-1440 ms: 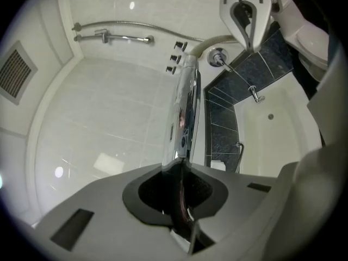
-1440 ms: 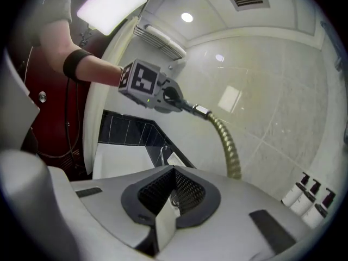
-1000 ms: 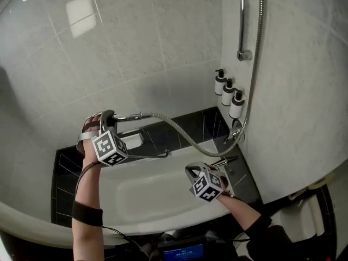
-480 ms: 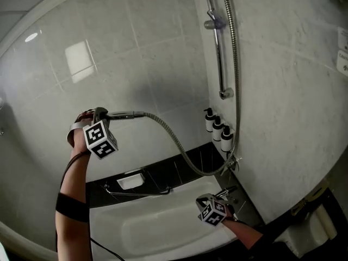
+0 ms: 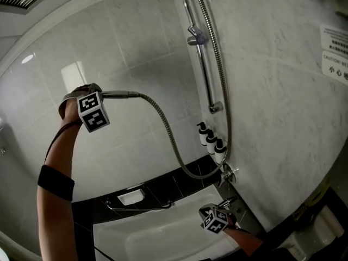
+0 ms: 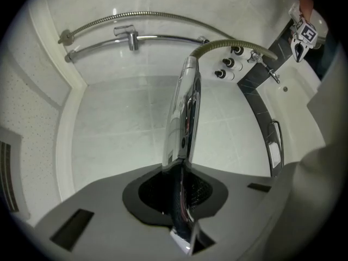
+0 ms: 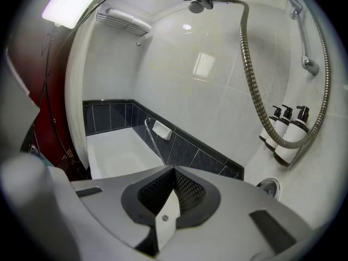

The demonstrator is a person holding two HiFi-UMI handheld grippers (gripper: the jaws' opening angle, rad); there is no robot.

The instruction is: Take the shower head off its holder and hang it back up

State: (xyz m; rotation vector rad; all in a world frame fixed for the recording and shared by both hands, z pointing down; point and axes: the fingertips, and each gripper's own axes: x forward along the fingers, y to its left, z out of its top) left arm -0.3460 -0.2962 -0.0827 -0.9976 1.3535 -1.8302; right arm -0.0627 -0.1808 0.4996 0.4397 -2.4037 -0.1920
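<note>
My left gripper [image 5: 101, 95] is raised high at the left, shut on the chrome shower head handle [image 5: 118, 94]. In the left gripper view the handle [image 6: 185, 107] stands out from between the jaws of the left gripper [image 6: 182, 165]. The metal hose [image 5: 168, 132] sags from the handle, loops near the tap [image 5: 228, 174] and climbs the right wall. The holder [image 5: 196, 37] sits bare on the chrome rail [image 5: 203, 72], off to the right of the shower head. My right gripper [image 5: 215, 217] stays low by the tub's tap end, shut with nothing in it [image 7: 174, 170].
Three pump bottles [image 5: 210, 137] hang on the wall below the rail. A white bathtub [image 7: 111, 154] with dark tiles behind it lies below, with a grab bar [image 5: 138, 205] and a soap dish [image 5: 130, 196]. A notice [image 5: 334, 53] is stuck on the right wall.
My left gripper has risen a long way with the shower head, and the hose has lifted with it. The head view has tilted upward, showing the holder. The right gripper has stayed low near the tap.
</note>
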